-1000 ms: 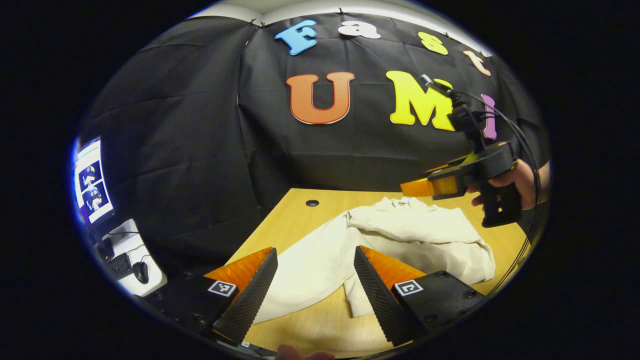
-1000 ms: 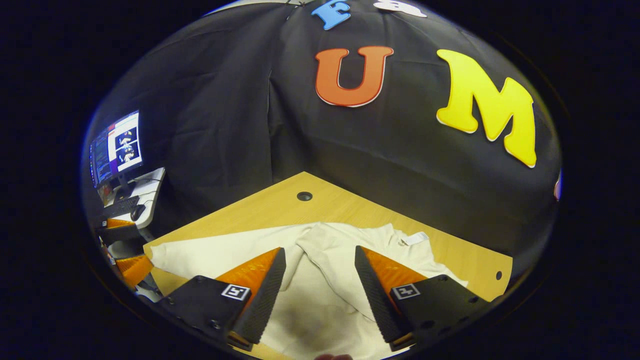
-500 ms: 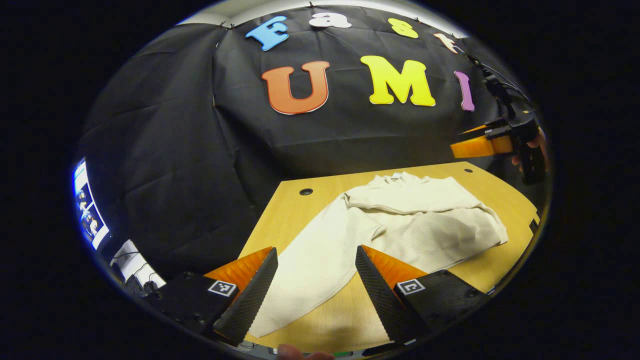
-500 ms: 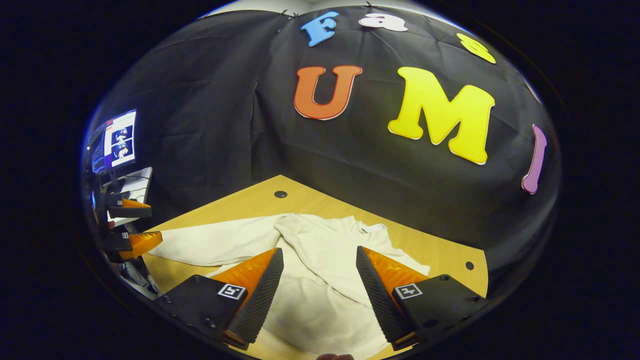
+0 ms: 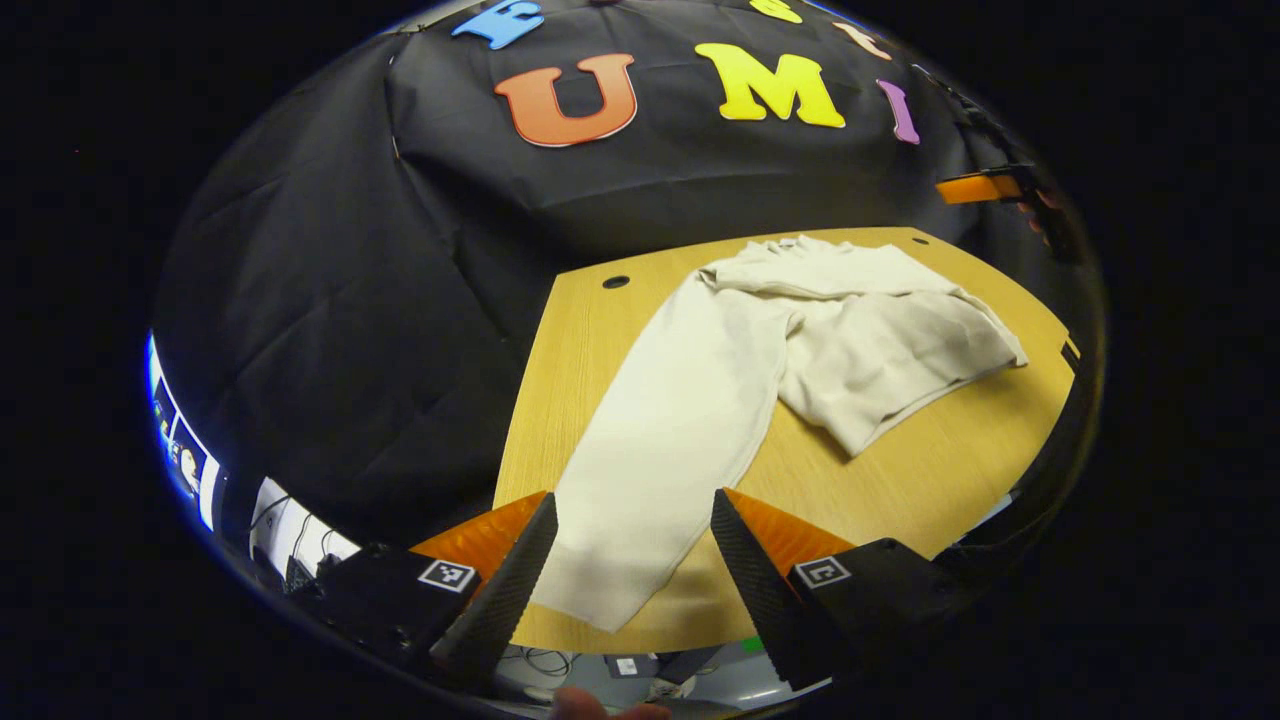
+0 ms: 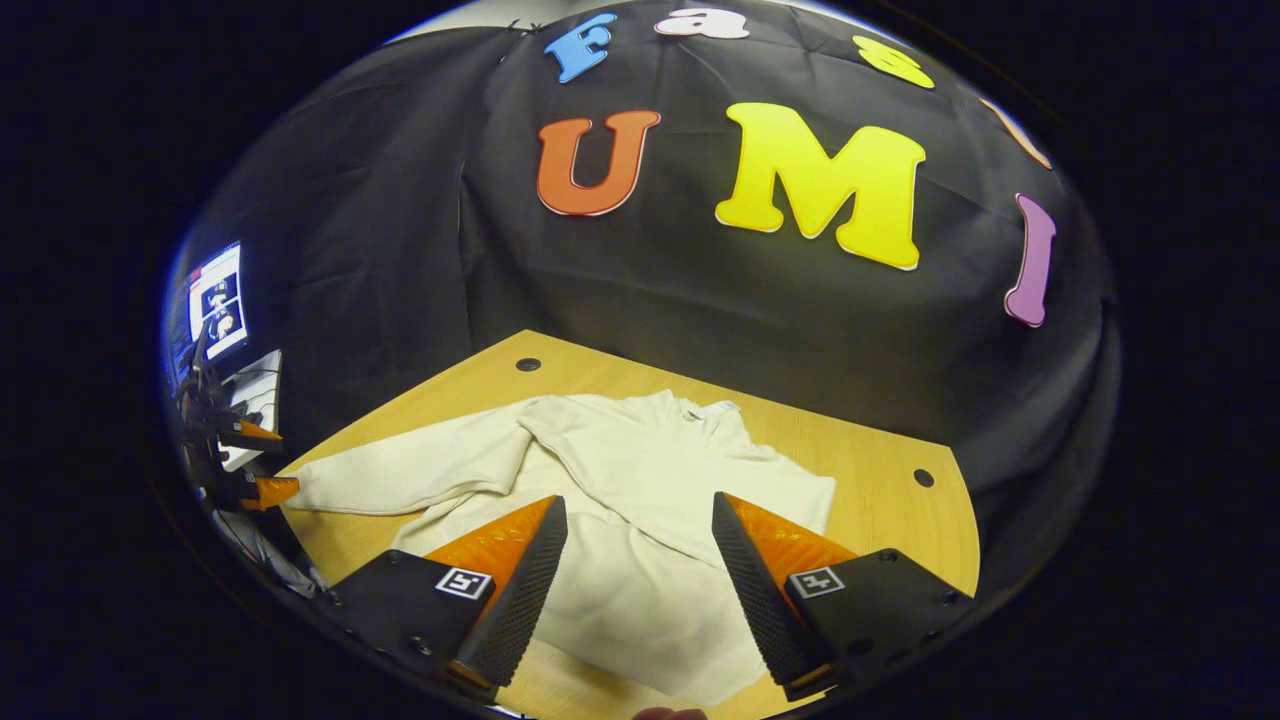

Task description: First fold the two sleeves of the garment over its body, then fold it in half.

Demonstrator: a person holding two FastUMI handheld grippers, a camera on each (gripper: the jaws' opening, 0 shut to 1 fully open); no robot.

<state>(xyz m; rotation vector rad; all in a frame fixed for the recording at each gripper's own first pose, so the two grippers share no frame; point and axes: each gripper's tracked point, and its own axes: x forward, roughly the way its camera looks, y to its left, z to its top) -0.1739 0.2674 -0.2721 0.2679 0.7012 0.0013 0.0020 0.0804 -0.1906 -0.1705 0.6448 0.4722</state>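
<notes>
A cream long-sleeved garment (image 5: 850, 340) lies on the wooden table (image 5: 920, 470). One sleeve (image 6: 620, 460) is folded across its body. The other sleeve (image 5: 670, 430) stretches out flat toward the table's near left corner, its cuff (image 5: 600, 590) between my left gripper's fingers in that view. My left gripper (image 5: 630, 570) hangs open above the cuff, touching nothing. My right gripper (image 6: 635, 575) is open above the garment's body (image 6: 640, 600). The right gripper (image 5: 985, 187) also shows far off at the upper right of the left gripper view. The left gripper (image 6: 255, 465) shows small at the left edge of the right gripper view.
Black cloth walls close the table's far and left sides. Cable holes (image 6: 527, 364) (image 6: 922, 478) sit near the table's far corners. A monitor (image 6: 215, 305) and a white desk stand off to the left. The front right part of the table (image 5: 960, 440) is bare wood.
Both grippers have risen and pulled back from the garment. The left gripper view now looks down on the whole outstretched sleeve, and the right gripper has moved away toward the upper right.
</notes>
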